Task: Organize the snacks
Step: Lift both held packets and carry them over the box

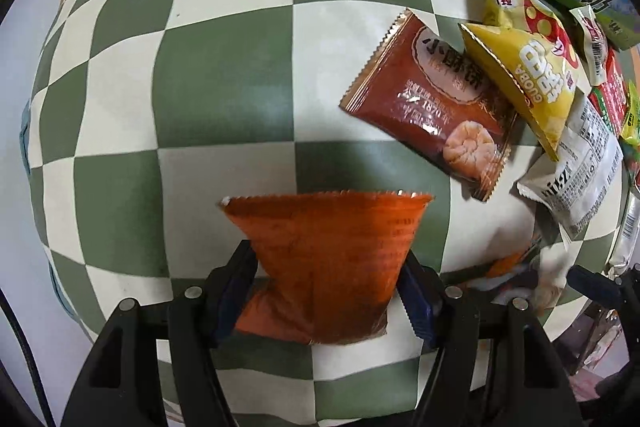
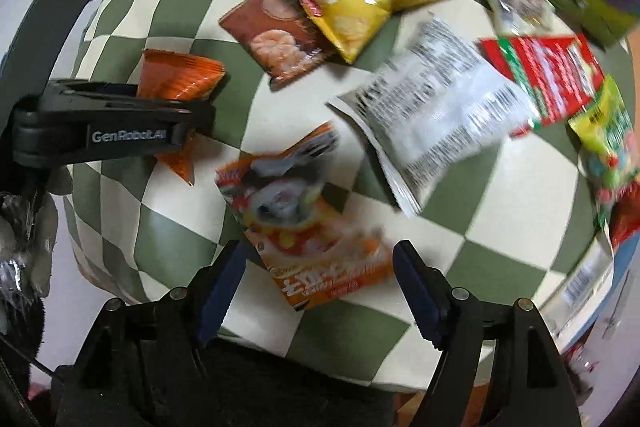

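Left gripper (image 1: 328, 291): jaws part-open, clamped on an orange packet (image 1: 326, 259) at lower centre, lifted off the checkered surface (image 1: 224, 83). Right gripper (image 2: 320, 291): jaws wide, gripping nothing; a blurred orange-and-white packet (image 2: 304, 223) lies beneath them.

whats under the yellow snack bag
The yellow bag lies across a corner of the brown pastry packet, and its lower tip overlaps the white packet. The parts of both packets beneath it are covered, so anything else under it cannot be seen.
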`<state>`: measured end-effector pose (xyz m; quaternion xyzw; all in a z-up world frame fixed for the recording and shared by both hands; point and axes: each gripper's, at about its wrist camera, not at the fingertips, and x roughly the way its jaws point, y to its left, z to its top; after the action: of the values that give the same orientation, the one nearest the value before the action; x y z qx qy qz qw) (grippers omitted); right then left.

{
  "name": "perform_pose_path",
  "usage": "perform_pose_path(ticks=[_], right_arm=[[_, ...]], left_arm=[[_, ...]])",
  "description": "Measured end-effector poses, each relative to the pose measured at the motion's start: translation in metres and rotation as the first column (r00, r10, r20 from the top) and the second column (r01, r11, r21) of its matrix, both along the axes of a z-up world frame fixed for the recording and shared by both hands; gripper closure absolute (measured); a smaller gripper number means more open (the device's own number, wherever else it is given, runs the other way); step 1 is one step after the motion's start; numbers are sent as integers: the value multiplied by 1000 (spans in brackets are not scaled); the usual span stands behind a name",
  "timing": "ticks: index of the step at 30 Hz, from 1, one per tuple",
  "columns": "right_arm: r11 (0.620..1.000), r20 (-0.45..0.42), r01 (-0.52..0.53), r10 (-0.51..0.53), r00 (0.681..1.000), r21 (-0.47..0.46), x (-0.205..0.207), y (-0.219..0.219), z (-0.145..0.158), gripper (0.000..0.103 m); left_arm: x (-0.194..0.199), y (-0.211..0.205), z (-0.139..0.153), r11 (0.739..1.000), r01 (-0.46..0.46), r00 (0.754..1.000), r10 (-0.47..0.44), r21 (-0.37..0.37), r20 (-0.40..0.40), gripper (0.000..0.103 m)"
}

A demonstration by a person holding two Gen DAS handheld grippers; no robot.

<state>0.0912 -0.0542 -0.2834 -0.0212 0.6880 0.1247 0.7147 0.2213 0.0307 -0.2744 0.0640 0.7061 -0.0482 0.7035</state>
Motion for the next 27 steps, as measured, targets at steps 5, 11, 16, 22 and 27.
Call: perform_pose_path(ticks=[5, 11, 16, 22, 27], right_arm=[[994, 22, -100, 102, 995, -51, 11, 49, -19, 25], [999, 6, 50, -50, 999, -1, 11, 48, -37, 45], [941, -46, 309, -305, 951, 137, 19, 21, -32, 42], [978, -22, 203, -202, 979, 45, 28, 60, -42, 25], [982, 27, 188, -188, 982, -21, 24, 99, -49, 48]], left_arm=[[9, -6, -8, 1000, 20, 1000, -21, 18, 5, 37], [4, 8, -7, 1000, -12, 1000, 12, -14, 16, 37], [-10, 23, -10, 997, -68, 998, 68, -48, -7, 37], [-12, 14, -10, 997, -70, 997, 71, -18, 33, 47], [-20, 1, 7, 997, -61, 997, 63, -44, 50, 54]])
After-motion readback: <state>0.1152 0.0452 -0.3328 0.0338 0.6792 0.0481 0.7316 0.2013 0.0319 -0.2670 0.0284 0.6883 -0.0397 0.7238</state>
